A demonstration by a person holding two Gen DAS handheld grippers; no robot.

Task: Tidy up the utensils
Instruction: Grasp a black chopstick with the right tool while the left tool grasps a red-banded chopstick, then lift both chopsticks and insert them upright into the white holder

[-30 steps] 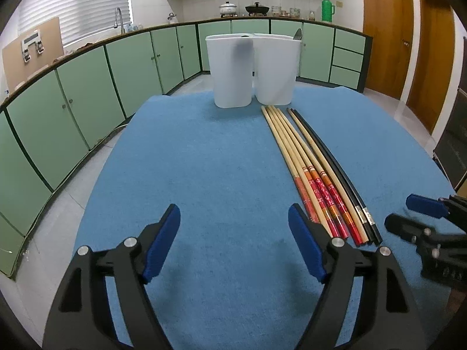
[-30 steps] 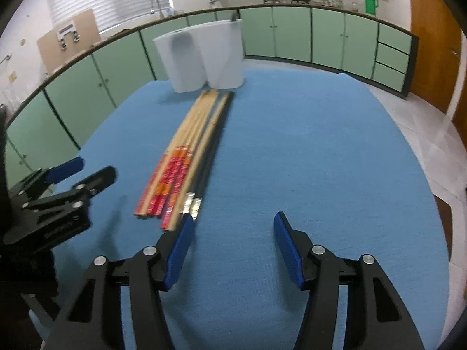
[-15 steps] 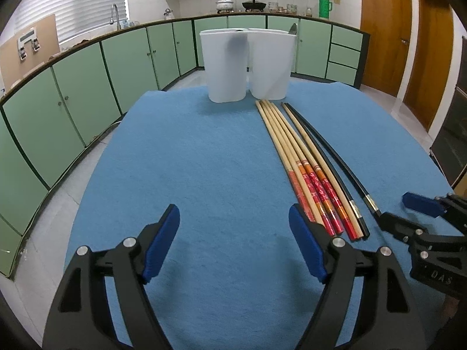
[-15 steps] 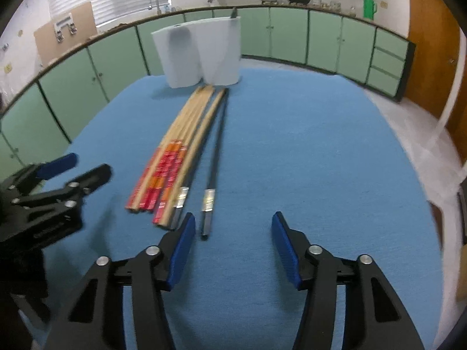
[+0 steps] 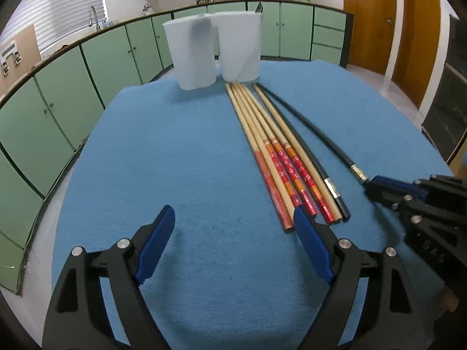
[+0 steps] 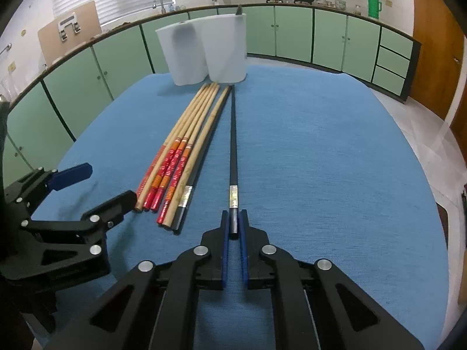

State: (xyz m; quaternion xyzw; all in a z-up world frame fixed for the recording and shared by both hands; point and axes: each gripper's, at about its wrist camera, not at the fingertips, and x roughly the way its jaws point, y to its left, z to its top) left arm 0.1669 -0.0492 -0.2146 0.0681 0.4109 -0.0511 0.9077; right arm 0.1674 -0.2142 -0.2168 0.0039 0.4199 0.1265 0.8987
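Several chopsticks lie side by side on the blue table cloth (image 5: 175,151): wooden ones with red and orange handles (image 5: 280,169) (image 6: 175,163) and a black one beside them (image 6: 186,201). My right gripper (image 6: 233,227) (image 5: 376,186) is shut on the near end of a separate black chopstick (image 6: 233,145) (image 5: 318,134), which points at two white holders (image 5: 192,55) (image 6: 224,49) at the far edge. A dark utensil tip sticks out of the right holder (image 5: 239,46). My left gripper (image 5: 233,233) (image 6: 96,186) is open and empty, just left of the handles.
Green kitchen cabinets (image 5: 87,67) with a sink and pots curve around behind the table. A wooden door (image 5: 373,23) stands at the right. The cloth drops off at the table's rounded edge on the left (image 5: 67,180).
My right gripper moved forward and shut on the end of the black chopstick, which now lies apart from the bundle. My left gripper moved slightly closer to the handles, still open.
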